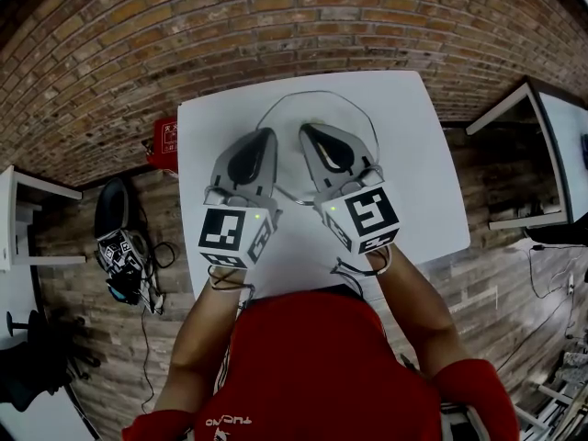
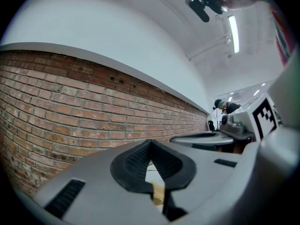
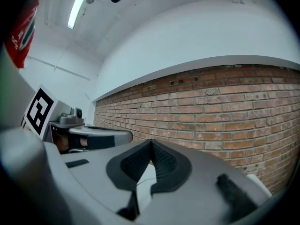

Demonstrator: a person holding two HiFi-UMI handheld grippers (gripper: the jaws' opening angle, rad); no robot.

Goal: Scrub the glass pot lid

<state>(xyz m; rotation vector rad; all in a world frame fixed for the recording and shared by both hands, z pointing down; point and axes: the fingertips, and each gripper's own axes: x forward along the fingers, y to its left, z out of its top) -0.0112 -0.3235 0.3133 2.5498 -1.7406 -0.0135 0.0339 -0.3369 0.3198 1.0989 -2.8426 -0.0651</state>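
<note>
Left claw point(image 2: 151, 144) was pressed together: its black ribbed pads point(image 2: 135, 162) met at the tips with nothing between them. Right claw point(image 3: 151, 143) was the same, pads shut and empty. A thin curved line showed through the gap behind its pads (could not tell what it was).

In the head view the two claws lay side by side and pointed away from the person, toward the brick wall point(image 1: 276, 26). Their tips were near each other but apart. Each carried its marker cube point(image 1: 234, 235) at the near end, just in front of the person's hands.

Glass lid point(image 1: 342, 116) lay flat on the white worktop point(image 1: 418, 186), in the middle of its far half. Both claws sat over the lid's outline, the left one over its left part and the right one over its centre. Whether either touched the glass could not be told from any view. The lid's rim stayed visible as a thin ring around the claw tips.

The person wore a red top point(image 1: 322, 366). A red box point(image 1: 165, 141) stood at the worktop's left edge. Dark gear point(image 1: 119, 246) lay on the wooden floor point(image 1: 496, 274) further left. Another white table point(image 1: 551, 154) stood at the right.
</note>
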